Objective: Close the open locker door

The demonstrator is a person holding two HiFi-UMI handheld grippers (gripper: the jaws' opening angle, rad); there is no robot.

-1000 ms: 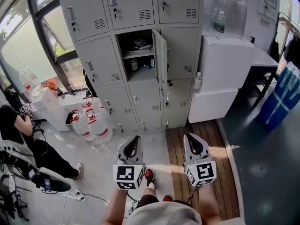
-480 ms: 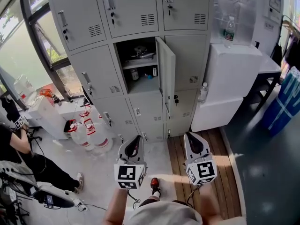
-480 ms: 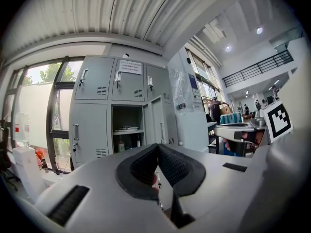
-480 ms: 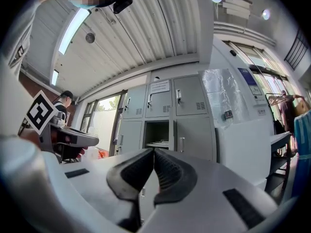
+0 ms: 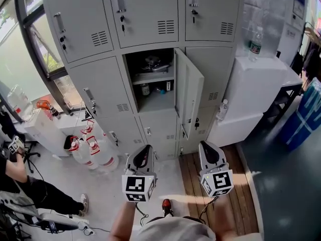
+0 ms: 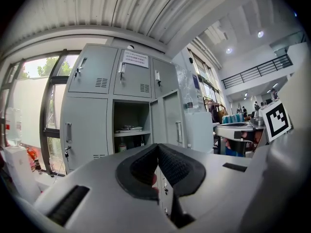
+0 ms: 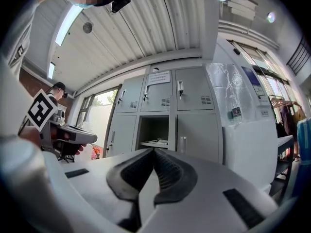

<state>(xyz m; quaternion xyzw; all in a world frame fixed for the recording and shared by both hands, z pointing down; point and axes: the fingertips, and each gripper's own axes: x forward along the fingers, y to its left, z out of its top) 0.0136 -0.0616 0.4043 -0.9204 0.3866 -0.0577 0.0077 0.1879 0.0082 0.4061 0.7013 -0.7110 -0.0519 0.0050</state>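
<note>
A bank of grey lockers [image 5: 145, 14] stands ahead. One middle compartment [image 5: 150, 77] is open, with small items on its shelf. Its door [image 5: 189, 97] swings out toward me, hinged on the right. My left gripper [image 5: 145, 152] and right gripper [image 5: 206, 149] hang side by side below the lockers, well short of the door. Both are shut with nothing between the jaws. In the left gripper view the open compartment [image 6: 129, 130] and door [image 6: 167, 125] sit beyond the shut left gripper [image 6: 156, 147]. In the right gripper view the compartment [image 7: 153, 132] shows above the shut right gripper [image 7: 154, 152].
Large water bottles [image 5: 93, 152] stand on the floor at the left of the lockers. A white cabinet [image 5: 258, 92] with a water bottle [image 5: 256, 40] on top stands at the right. A seated person [image 5: 30, 190] is at the far left. Wooden floor boards [image 5: 198, 177] lie under the right gripper.
The lockers have grown larger and shifted down in the head view as I have come nearer. Both grippers keep the same place in the view and stay shut.
</note>
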